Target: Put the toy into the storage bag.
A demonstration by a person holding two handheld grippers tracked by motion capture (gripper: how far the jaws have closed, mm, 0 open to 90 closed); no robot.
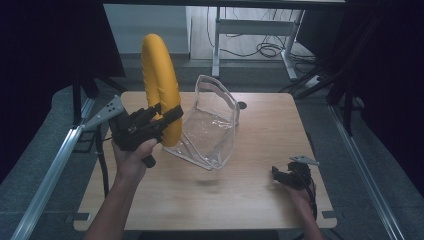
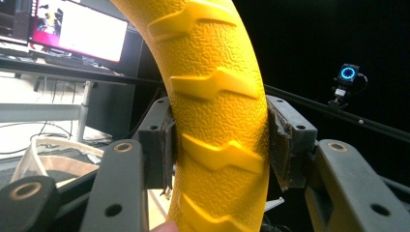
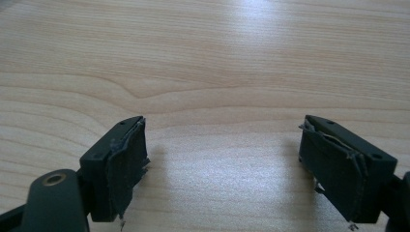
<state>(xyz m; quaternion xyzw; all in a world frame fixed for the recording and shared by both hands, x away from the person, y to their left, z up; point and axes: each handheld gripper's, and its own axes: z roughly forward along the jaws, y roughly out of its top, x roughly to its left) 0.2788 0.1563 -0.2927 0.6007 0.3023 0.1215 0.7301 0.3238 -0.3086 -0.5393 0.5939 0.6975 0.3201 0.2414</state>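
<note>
A yellow rubber ring (image 1: 160, 85) with a raised tread pattern stands upright above the table's left side. My left gripper (image 1: 162, 117) is shut on the ring's lower part. In the left gripper view both pads press against the yellow ring (image 2: 217, 121) from either side. A clear plastic pouch (image 1: 212, 122) stands open on the table just right of the ring, its mouth facing up. My right gripper (image 1: 286, 176) rests low at the table's right front, open. In the right gripper view its jaws stand wide apart around my right gripper (image 3: 222, 164), over bare wood.
The wooden table (image 1: 260, 200) has a small dark hole (image 1: 242, 105) near its far edge. Metal rails run along both sides of the table. A desk frame and cables (image 1: 265, 47) stand on the floor behind.
</note>
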